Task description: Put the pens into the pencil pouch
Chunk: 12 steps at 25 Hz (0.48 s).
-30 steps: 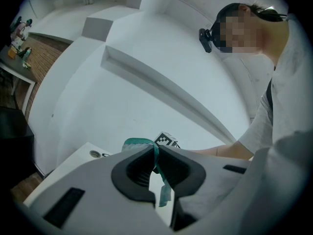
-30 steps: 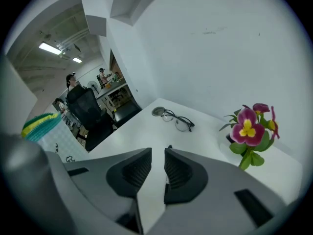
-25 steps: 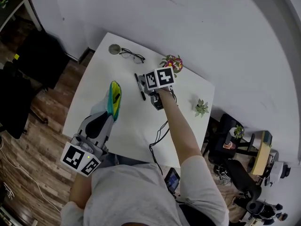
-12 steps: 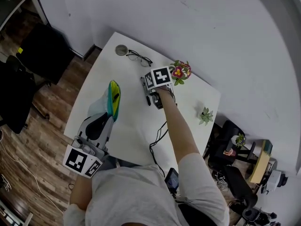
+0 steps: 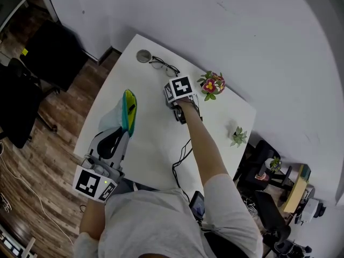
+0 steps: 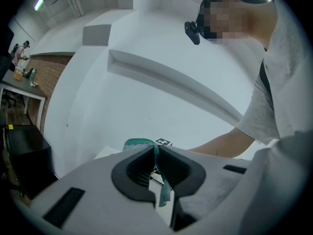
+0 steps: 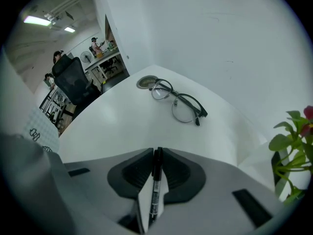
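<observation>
A black pen [image 7: 154, 195] lies along the narrow gap between my right gripper's [image 7: 157, 153] jaws, and the pads close on its end. In the head view the right gripper [image 5: 174, 105] points steeply down at the white table [image 5: 156, 144], and its marker cube hides the pen. My left gripper [image 5: 124, 134] is at the table's near left, shut on the edge of the teal and yellow pencil pouch [image 5: 129, 110], which stands up from its jaws. The left gripper [image 6: 155, 153] view shows the pouch's teal edge [image 6: 159, 177] pinched between the pads.
Glasses [image 5: 164, 66] and a small round disc [image 5: 143, 56] lie at the table's far corner. A flower pot [image 5: 212, 84] stands right of the right gripper, and a small green plant [image 5: 238, 136] sits near the right edge. A black cable [image 5: 183, 155] trails under the right arm.
The right gripper has sunk onto the pen, which earlier lay exposed just left of it and is now covered in the head view. The left gripper still holds the pouch.
</observation>
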Motion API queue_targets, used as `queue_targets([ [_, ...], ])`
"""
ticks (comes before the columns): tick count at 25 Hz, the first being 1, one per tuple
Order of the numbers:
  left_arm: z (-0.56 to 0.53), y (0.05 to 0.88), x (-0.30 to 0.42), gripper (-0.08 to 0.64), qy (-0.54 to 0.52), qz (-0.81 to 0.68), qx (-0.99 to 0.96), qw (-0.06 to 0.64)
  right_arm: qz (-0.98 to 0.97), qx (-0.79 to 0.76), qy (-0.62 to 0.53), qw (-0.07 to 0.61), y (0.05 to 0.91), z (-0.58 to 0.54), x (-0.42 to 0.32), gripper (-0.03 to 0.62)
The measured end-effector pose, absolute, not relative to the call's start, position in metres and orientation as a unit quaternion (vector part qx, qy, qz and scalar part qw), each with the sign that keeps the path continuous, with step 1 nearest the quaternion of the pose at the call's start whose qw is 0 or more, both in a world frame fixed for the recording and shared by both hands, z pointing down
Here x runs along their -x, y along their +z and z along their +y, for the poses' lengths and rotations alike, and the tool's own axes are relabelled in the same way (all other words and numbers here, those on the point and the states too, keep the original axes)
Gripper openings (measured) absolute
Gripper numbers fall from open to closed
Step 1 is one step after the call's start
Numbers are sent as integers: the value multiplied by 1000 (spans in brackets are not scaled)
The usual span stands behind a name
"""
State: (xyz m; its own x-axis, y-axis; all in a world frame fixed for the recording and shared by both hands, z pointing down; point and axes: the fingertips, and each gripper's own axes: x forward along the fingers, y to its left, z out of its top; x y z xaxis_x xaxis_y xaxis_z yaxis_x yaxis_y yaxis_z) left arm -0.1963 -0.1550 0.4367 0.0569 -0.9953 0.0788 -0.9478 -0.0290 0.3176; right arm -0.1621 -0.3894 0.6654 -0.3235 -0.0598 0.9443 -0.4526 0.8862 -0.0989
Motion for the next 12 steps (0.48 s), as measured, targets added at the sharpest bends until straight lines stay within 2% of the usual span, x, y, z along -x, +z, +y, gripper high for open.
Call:
queue_targets([
  [5,-163,435,193,48,-77,-674,-721,141,-816,-183,176,519,654,-392,161,70],
  [12,-177,427,176,48,-53,-641,-757,113,-878,-218,215,369,590,-389,158,69],
])
